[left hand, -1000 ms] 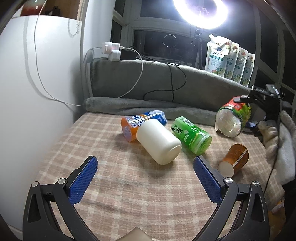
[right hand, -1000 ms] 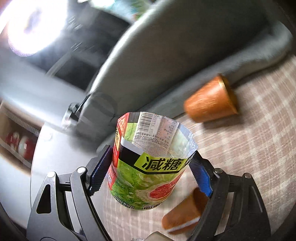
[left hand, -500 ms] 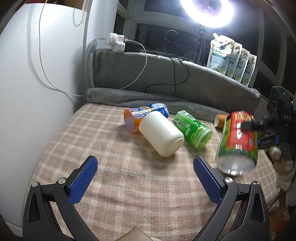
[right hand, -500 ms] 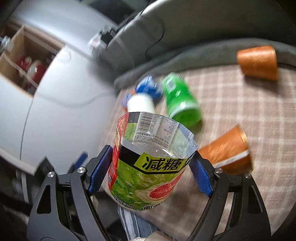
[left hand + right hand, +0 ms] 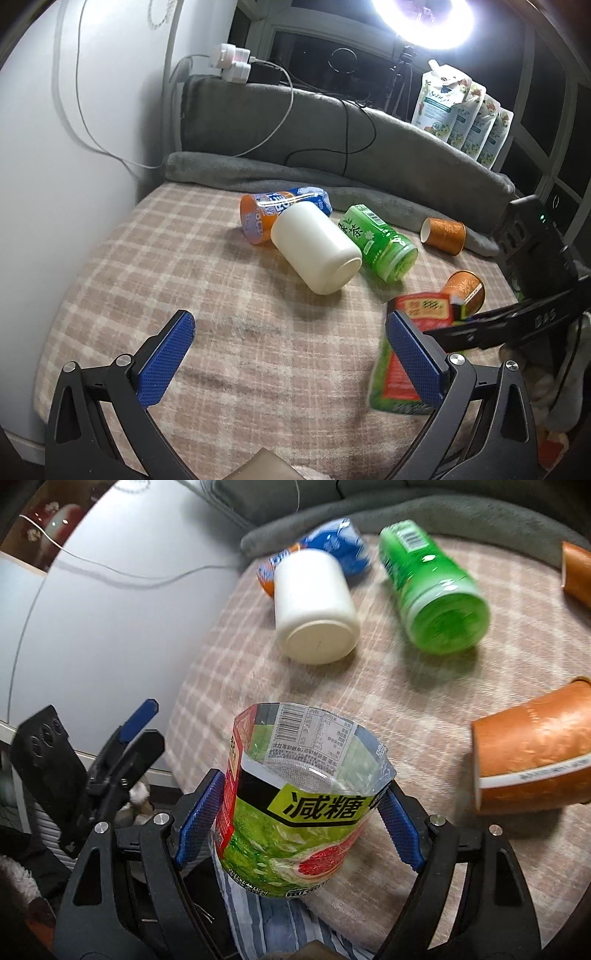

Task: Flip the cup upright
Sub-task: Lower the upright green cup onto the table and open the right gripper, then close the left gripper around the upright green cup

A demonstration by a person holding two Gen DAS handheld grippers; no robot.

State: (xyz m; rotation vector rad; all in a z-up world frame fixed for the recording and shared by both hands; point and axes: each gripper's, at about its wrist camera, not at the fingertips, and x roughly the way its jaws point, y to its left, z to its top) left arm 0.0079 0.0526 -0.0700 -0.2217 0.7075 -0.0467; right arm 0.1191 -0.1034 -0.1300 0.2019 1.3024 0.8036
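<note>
Clamped label-wrapped cup (image 5: 299, 812) in right gripper (image 5: 299, 827), mouth toward twelve o'clock; left gripper (image 5: 291, 354) spread, empty. Risked crushing thin walls, tipping on soft blanket (image 5: 229, 332).

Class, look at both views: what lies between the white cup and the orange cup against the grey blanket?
The green cup lies between them, on its side beside the white cup, with bare plaid cloth on to the orange cup. The left wrist view shows this best.

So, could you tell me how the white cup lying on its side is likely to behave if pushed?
The white cup looks smooth and round, so it would probably roll. The green bottle close beside it might block that way. The soft plaid blanket should slow it.
</note>
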